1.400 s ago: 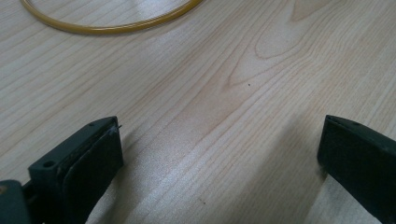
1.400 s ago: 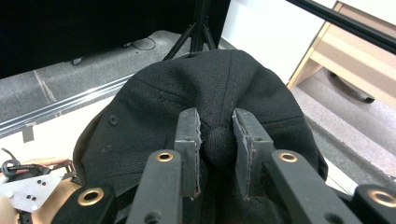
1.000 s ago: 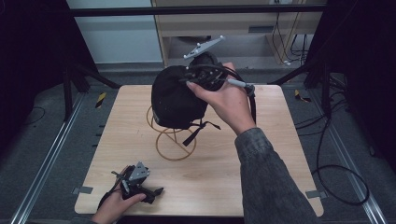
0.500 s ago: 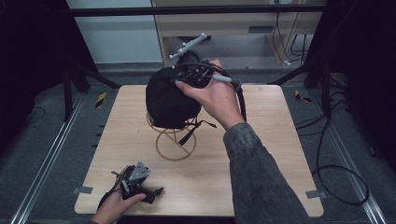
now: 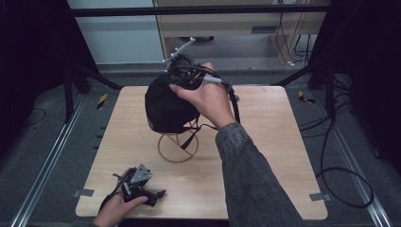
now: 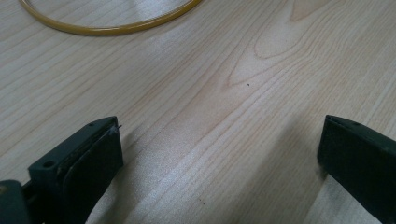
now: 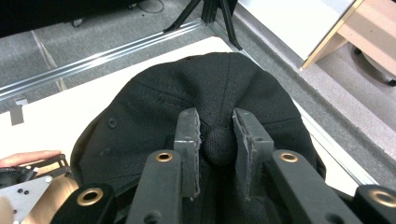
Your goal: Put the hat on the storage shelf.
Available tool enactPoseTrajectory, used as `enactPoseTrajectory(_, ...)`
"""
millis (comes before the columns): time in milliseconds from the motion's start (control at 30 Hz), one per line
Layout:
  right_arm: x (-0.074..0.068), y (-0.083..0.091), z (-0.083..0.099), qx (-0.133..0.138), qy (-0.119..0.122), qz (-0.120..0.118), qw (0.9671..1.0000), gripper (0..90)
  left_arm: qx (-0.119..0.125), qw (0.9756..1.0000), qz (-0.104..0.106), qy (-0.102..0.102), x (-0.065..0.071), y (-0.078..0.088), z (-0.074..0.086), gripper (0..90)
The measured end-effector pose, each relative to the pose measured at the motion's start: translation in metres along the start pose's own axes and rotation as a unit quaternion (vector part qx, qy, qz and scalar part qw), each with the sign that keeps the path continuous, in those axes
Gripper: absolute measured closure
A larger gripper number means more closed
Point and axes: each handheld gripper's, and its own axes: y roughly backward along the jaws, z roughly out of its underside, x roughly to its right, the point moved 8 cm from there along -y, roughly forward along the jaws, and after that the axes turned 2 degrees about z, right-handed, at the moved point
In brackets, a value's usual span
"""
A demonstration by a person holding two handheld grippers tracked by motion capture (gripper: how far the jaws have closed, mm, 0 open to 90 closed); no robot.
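One black cap (image 7: 205, 107) sits on the wire stand (image 5: 177, 144), now nearer the bench's (image 5: 265, 161) far left. The right hand-held gripper (image 7: 219, 142) pinches its top button; the left hand-held gripper (image 6: 219, 163) rests wide open, so the cap seems nearly hung.

The right gripper (image 7: 218, 135) has two dark grey jaws with flat, rough-edged pads, each borne on a black link arm studded with brass-ringed rivet holes at about five and seven o'clock of the right gripper view. In the high view its black body carries a grey three-cornered plate on a thin stalk and a thick black cable looping past the wrist. The person's right forearm wears a grey denim-like sleeve (image 5: 250, 175). The left gripper (image 6: 219, 154) shows blocky black jaws with small screw holes; its body bears a grey plate dotted with screws.
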Motion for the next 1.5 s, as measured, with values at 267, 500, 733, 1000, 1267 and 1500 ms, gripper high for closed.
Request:
enactPoseTrajectory(267,-0.004,-0.015,0.000,-0.012,0.006,-0.001,0.9999,72.7,0.000,1.0000,0.000,0.000,0.000,0.000,0.000,0.0)
enactPoseTrajectory(500,-0.007,-0.025,0.000,-0.020,0.008,-0.005,0.9998,72.6,0.000,1.0000,0.000,0.000,0.000,0.000,0.000,0.0)
enactPoseTrajectory(733,-0.010,-0.034,0.003,-0.031,0.009,-0.007,0.9994,72.3,0.000,1.0000,0.000,0.000,0.000,0.000,0.000,0.0)
enactPoseTrajectory(1000,-0.013,-0.041,0.005,-0.038,0.005,-0.006,0.9993,71.1,0.000,1.0000,0.000,0.000,0.000,0.000,0.000,0.0)
enactPoseTrajectory(1267,-0.012,-0.042,0.005,-0.036,0.001,-0.006,0.9993,69.3,-0.001,1.0000,0.000,-0.001,0.000,0.000,0.000,0.0)
enactPoseTrajectory(1500,-0.011,-0.036,0.003,-0.017,-0.006,-0.007,0.9998,67.8,-0.001,1.0000,0.000,-0.001,0.000,0.000,0.000,0.0)
